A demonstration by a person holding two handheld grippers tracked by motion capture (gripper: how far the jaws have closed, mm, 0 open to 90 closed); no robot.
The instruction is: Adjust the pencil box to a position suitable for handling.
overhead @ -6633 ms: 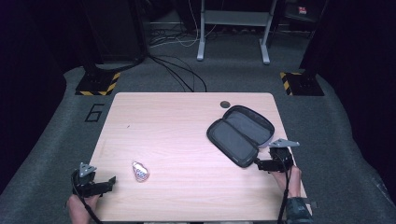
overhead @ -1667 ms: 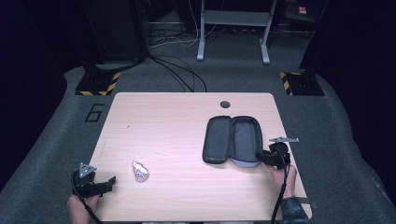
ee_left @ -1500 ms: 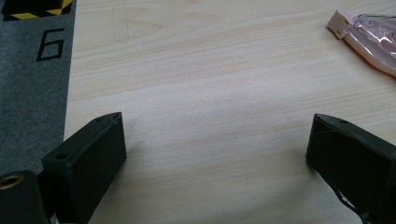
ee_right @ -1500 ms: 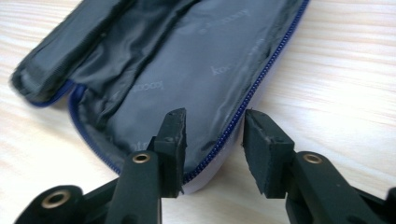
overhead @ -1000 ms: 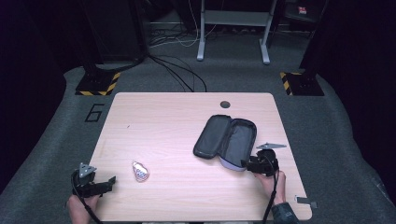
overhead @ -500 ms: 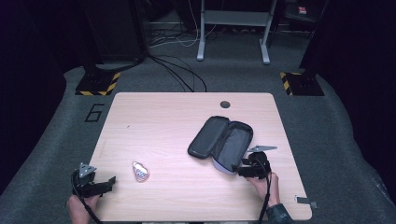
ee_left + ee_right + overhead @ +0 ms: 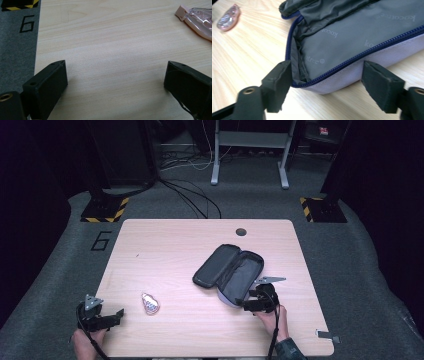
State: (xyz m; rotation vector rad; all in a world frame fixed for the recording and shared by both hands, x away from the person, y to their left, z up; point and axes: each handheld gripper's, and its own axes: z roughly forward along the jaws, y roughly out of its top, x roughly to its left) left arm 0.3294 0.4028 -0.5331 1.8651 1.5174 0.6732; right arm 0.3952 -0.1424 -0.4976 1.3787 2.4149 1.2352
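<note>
- Right gripper: jaws wide and just been opening; the near corner of the open case sits between them, pads off the fabric.
- Case lies flat, lid folded back, directly ahead of the right jaws.
- Judged step: letting go of the case after positioning it. Back the jaws straight off the zipper edge so neither pad drags the rim.
- Left gripper: jaws wide, nothing between them, bare table beneath.
- Pink item lies ahead of the left jaws, off toward the right one, well apart.
- Likely next: load the item; keep the lid side clear.
</note>
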